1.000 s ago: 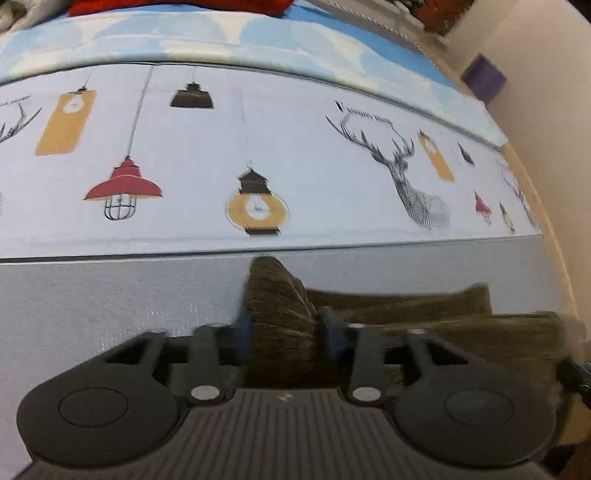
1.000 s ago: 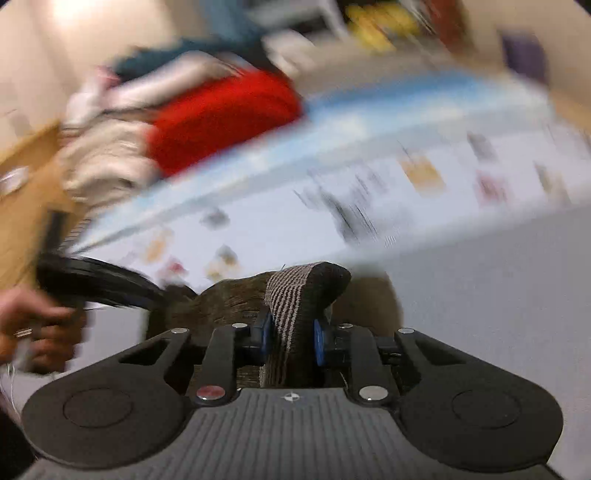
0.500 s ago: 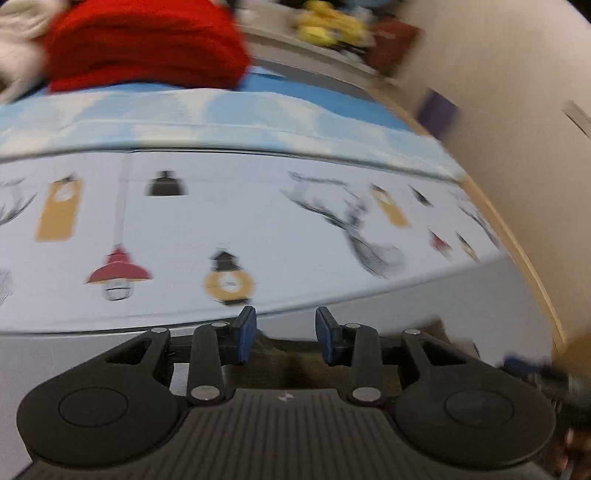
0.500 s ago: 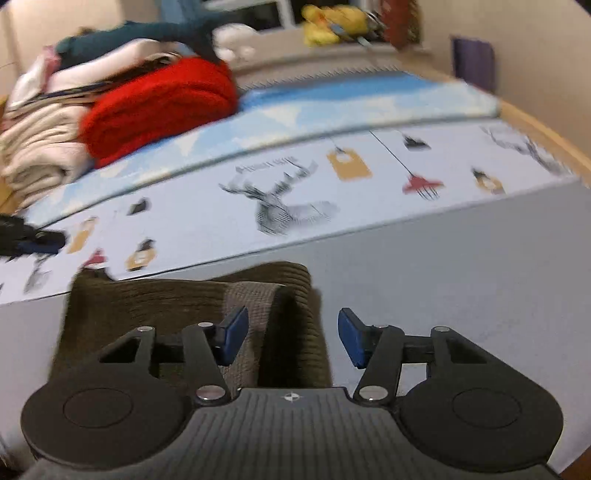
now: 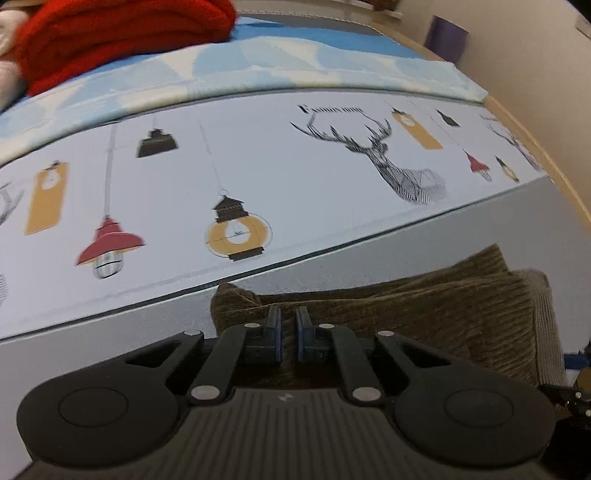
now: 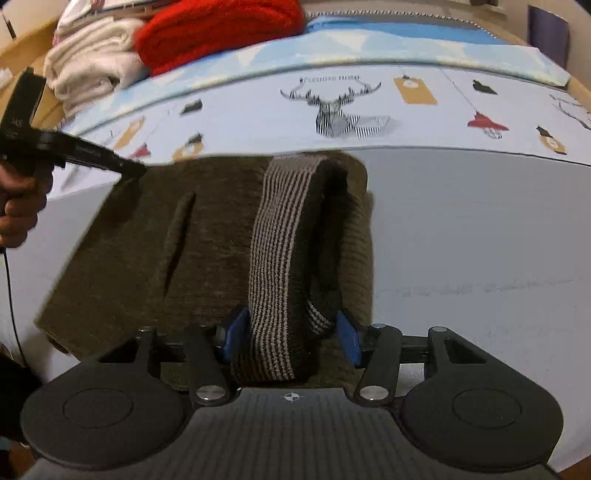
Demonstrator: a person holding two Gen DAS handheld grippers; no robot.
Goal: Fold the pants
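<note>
The brown knit pants (image 6: 159, 251) lie folded on the grey mat, with the striped waistband (image 6: 280, 236) turned up on top. My right gripper (image 6: 288, 334) is open, its blue pads either side of the waistband. In the left wrist view the pants (image 5: 424, 310) lie to the front right. My left gripper (image 5: 288, 332) is shut with nothing seen between its pads, over the pants' left edge. The left gripper also shows in the right wrist view (image 6: 122, 168), touching the far left corner of the pants.
A printed sheet with lamps and deer heads (image 5: 332, 155) lies behind the grey mat (image 6: 480, 229). A red blanket (image 6: 221, 29) and white folded clothes (image 6: 88, 70) sit at the back. A wooden edge (image 5: 554, 155) and wall run on the right.
Both grippers let go of the pants, which now lie on the mat. The left gripper then closed empty; the right opened wider around the waistband.
</note>
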